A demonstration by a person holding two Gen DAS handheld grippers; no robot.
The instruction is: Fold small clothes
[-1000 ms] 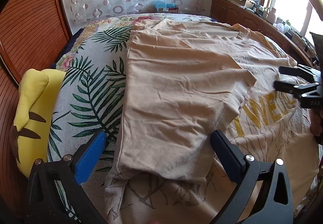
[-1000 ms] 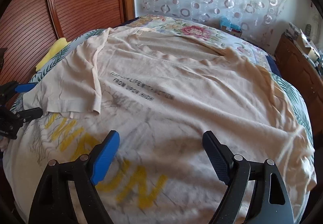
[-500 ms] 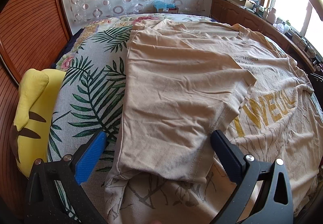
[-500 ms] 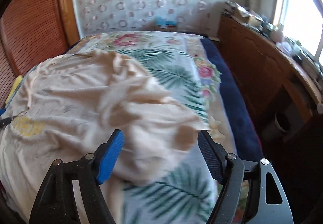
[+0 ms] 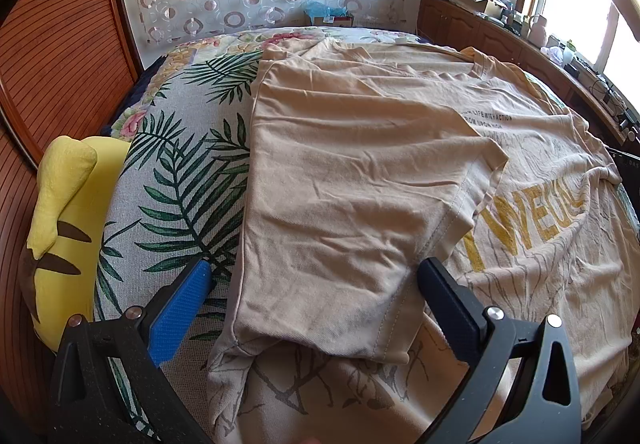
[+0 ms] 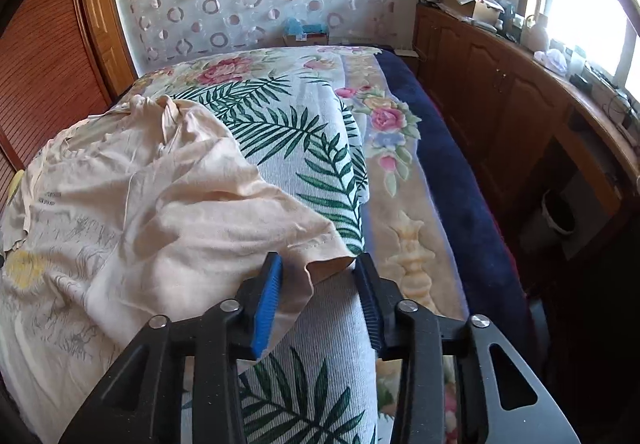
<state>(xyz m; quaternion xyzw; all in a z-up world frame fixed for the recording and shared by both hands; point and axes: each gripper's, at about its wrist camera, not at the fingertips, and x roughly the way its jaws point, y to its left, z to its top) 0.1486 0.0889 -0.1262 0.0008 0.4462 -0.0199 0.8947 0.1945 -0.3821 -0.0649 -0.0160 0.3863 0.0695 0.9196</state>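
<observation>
I hold the left tongs (image 5: 312, 298) pitched steeply down over the near left part of the bed (image 5: 176, 172), jaws wide, with nothing between the pads. The blue pad (image 5: 180, 314) stands over the palm-leaf cover; the black pad (image 5: 450, 304) stands over the beige T-shirt (image 5: 360, 180). The pads look clear of the cloth, though I cannot tell for certain.

The T-shirt lies spread across the bed. Its left side is folded inward over the body, so the sleeve (image 5: 452, 196) lies on top, just beside the yellow lettering (image 5: 532, 228). A yellow plush toy (image 5: 60, 228) sits at the bed's left edge, against the wooden panelling.

I hold the right tongs (image 6: 318, 284) angled down near the bed's right side, where the palm-leaf cover meets the floral blanket (image 6: 394, 180). Their jaws have just been closing and now stand narrow. The hemmed edge of the shirt's right sleeve (image 6: 316, 244) lies between them, folded into a small lip. The blue pad (image 6: 266, 304) is against the cloth on its side; a small gap shows beside the black pad (image 6: 370, 300), so I cannot confirm a firm grip. The rest of the shirt bunches away toward the bed's left side.
</observation>
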